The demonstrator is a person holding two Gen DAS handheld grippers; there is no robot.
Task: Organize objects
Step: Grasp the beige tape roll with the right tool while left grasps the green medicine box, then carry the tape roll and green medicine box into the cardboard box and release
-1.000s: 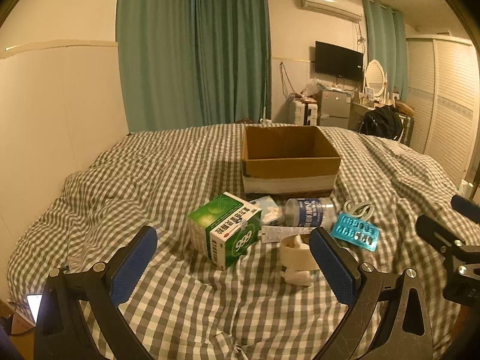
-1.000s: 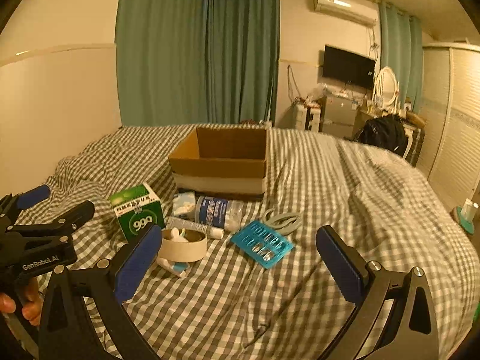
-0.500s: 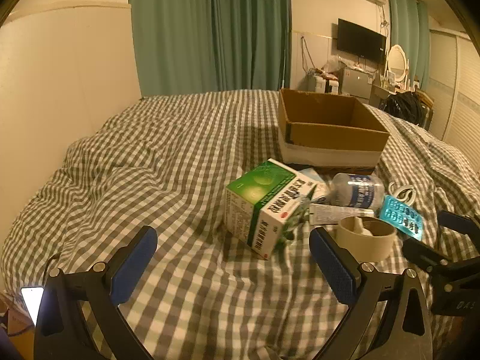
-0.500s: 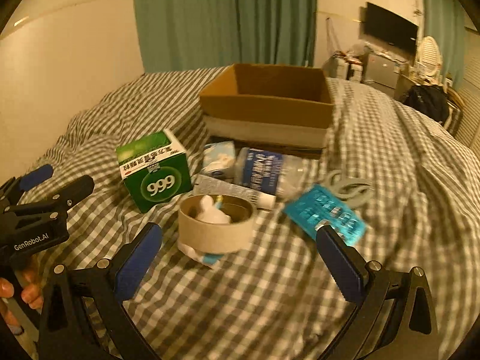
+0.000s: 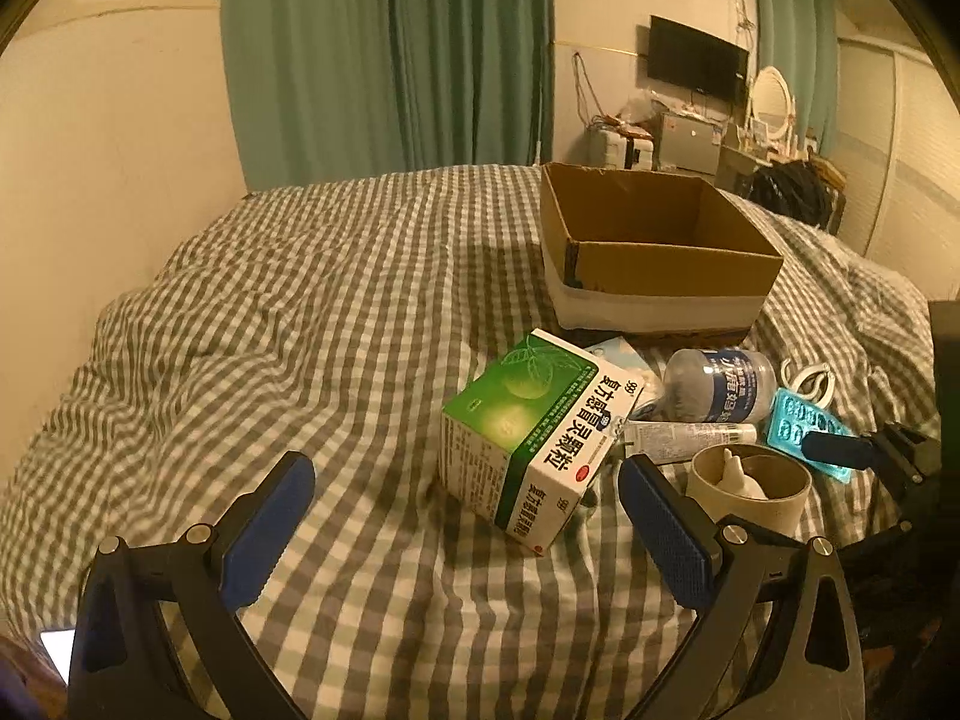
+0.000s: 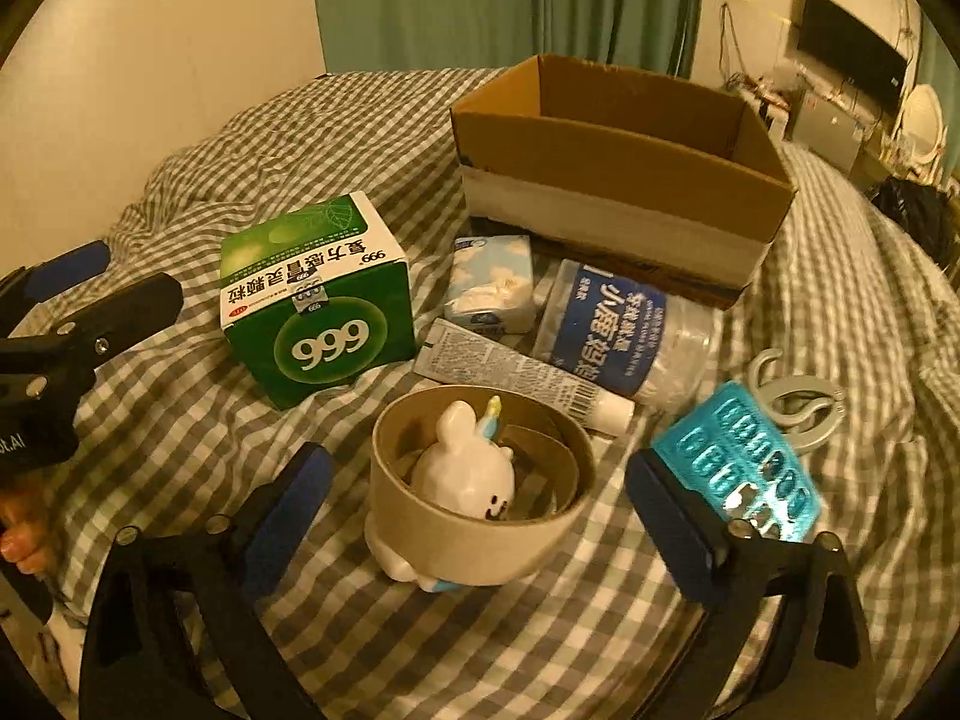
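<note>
**Both grippers spread wide over a cluster of small items on the bed**

The left gripper (image 5: 465,519) hangs above the checked bedspread (image 5: 288,324) with its blue-padded fingers (image 5: 267,531) far apart and nothing between them; the green and white medicine box (image 5: 534,429) lies just ahead, slightly toward its right finger. The right gripper (image 6: 477,513) is likewise wide open — its two pads sit on either side of the cardboard tape ring (image 6: 480,531) without touching it. Inside that ring sits a small white rabbit-like toy (image 6: 468,465), and something white and blue pokes out from under the ring's near edge.

Behind the ring, the items crowd together. A squeezed tube (image 6: 516,372) lies across the bedspread, its cap end pointing right. Beyond it a clear bottle with a blue label (image 6: 618,330) lies on its side, and a small pale-blue tissue pack (image 6: 492,282) rests between the bottle and the medicine box. A teal blister pack (image 6: 738,462) lies just off the right gripper's right finger, partly over a pale grey plastic clip (image 6: 798,408).

The open cardboard box (image 6: 618,180) stands at the far side of the cluster — brown above, with a white band around its lower wall — and nothing shows inside it from these angles. At the left edge of the right wrist view, fingertips of a hand (image 6: 21,531) show below the left gripper's body.
</note>
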